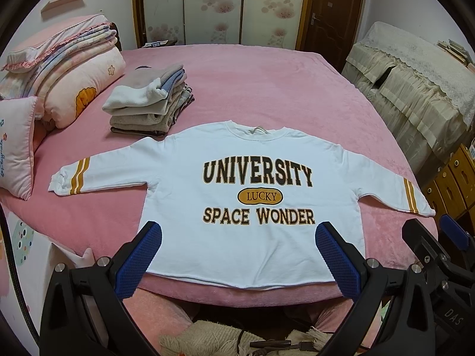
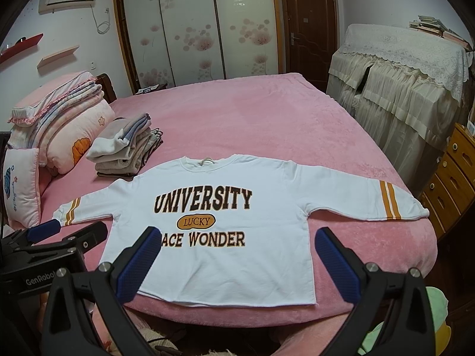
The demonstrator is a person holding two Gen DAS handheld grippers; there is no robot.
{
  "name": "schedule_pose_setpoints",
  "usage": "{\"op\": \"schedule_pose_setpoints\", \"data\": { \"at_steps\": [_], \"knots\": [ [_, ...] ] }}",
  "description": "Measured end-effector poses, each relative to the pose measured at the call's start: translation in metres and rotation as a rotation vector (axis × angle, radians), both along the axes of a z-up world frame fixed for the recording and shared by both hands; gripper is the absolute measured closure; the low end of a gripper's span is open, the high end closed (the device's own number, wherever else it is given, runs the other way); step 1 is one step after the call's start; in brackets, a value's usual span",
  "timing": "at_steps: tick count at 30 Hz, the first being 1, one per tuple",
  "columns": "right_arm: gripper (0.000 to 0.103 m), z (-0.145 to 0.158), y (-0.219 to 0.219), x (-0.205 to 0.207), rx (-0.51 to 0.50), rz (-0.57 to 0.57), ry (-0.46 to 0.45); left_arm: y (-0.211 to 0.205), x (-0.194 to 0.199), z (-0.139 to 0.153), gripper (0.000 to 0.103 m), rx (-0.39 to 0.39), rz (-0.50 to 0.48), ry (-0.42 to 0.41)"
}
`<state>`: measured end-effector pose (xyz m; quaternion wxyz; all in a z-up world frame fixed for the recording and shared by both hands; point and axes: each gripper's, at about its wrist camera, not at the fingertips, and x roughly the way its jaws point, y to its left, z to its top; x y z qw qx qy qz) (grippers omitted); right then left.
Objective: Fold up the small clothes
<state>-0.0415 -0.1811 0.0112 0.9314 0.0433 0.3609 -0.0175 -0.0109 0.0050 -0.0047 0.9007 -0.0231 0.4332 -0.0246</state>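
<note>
A white sweatshirt (image 1: 246, 246) (image 2: 219, 270) printed "UNIVERSITY LUCKY SPACE WONDER" lies flat, face up, on the pink bed, both striped sleeves spread out sideways. Its hem runs along the bed's near edge. My left gripper (image 1: 239, 231) hovers open above the hem, its blue pads (image 1: 139, 258) astride the lower body and holding nothing. My right gripper (image 2: 237, 237) is open too, over the lower right part of the shirt. Each gripper shows at the edge of the other's view: the right one (image 1: 439, 237) near the right cuff, the left one (image 2: 68, 231) near the left cuff.
A stack of folded clothes (image 1: 151, 101) (image 2: 127, 145) sits beyond the left sleeve. Pillows and folded quilts (image 1: 68, 71) fill the bed's left side. A lace-covered cabinet (image 2: 409, 83) and wooden drawers (image 2: 454, 172) stand on the right. The pink bedspread (image 1: 267, 89) stretches behind the collar.
</note>
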Motion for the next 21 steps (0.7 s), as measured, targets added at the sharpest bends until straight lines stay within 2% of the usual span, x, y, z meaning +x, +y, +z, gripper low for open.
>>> {"op": "schedule_pose_setpoints", "data": {
  "at_steps": [10, 21],
  "knots": [
    [0.000, 0.004, 0.003, -0.001, 0.004, -0.004, -0.012, 0.000, -0.005, 0.001, 0.000, 0.016, -0.004, -0.010],
    [0.000, 0.012, -0.022, 0.002, 0.021, -0.004, -0.044, -0.015, 0.003, 0.011, 0.000, 0.043, -0.010, -0.028]
  ]
}}
